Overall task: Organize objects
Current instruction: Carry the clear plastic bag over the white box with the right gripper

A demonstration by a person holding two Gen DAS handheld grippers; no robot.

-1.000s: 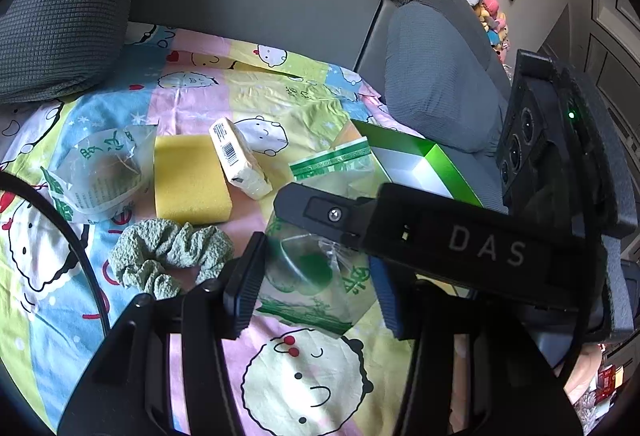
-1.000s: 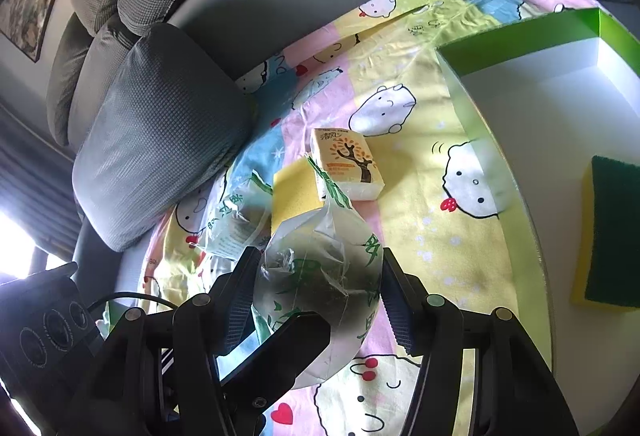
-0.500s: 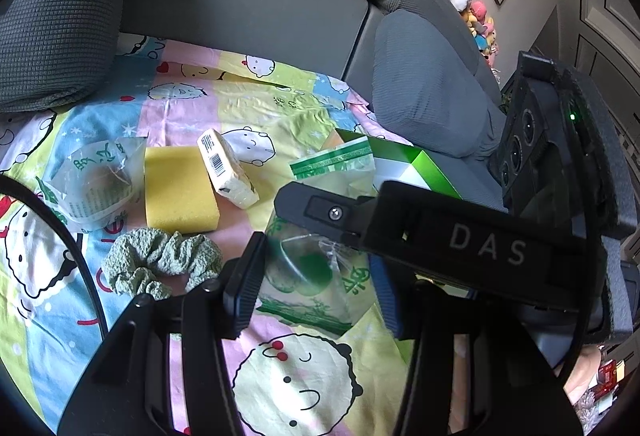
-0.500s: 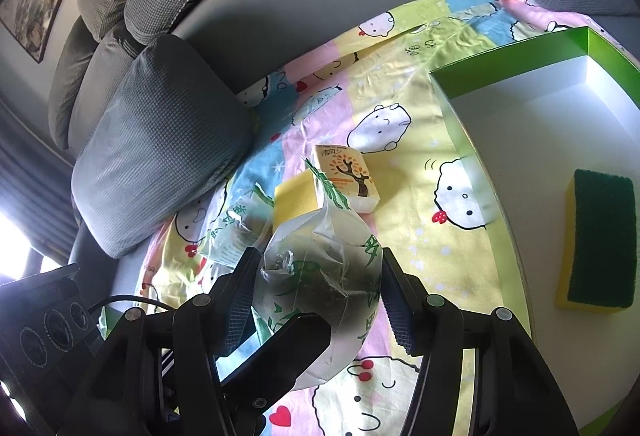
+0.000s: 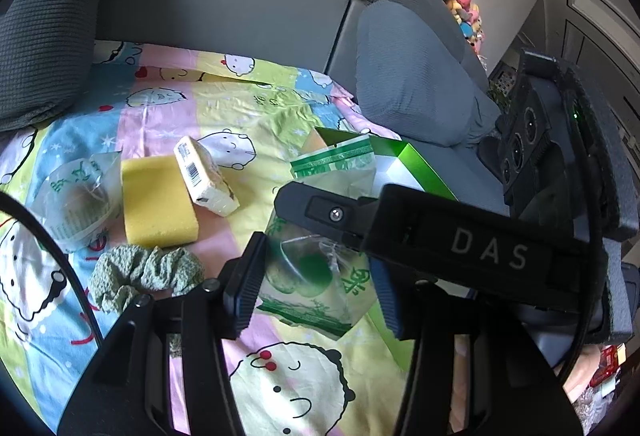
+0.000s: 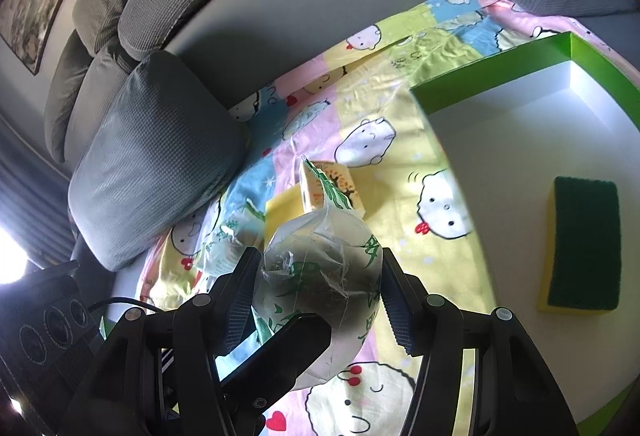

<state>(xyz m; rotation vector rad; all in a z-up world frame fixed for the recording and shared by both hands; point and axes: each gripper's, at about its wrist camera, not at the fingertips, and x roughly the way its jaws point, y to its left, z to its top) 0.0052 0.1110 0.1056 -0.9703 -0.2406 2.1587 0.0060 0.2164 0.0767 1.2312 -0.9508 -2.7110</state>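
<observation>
Right wrist view: right hand-held gripper (image 6: pixel 318 284) clamps tea packet (image 6: pixel 320 268) between its pads

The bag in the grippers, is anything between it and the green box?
Nothing visible. The bag is held above the blanket just left of the box; its near wall is low. Inside, only a sponge lies at the right, with bare floor beside it.

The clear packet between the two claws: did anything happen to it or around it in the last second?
Almost nothing. The left gripper and the right gripper stay clamped on the same clear packet; they only tilted slightly, so the green box with its scouring sponge shows more fully. The yellow sponge, carton, scrunchie and second packet lie as before.
</observation>
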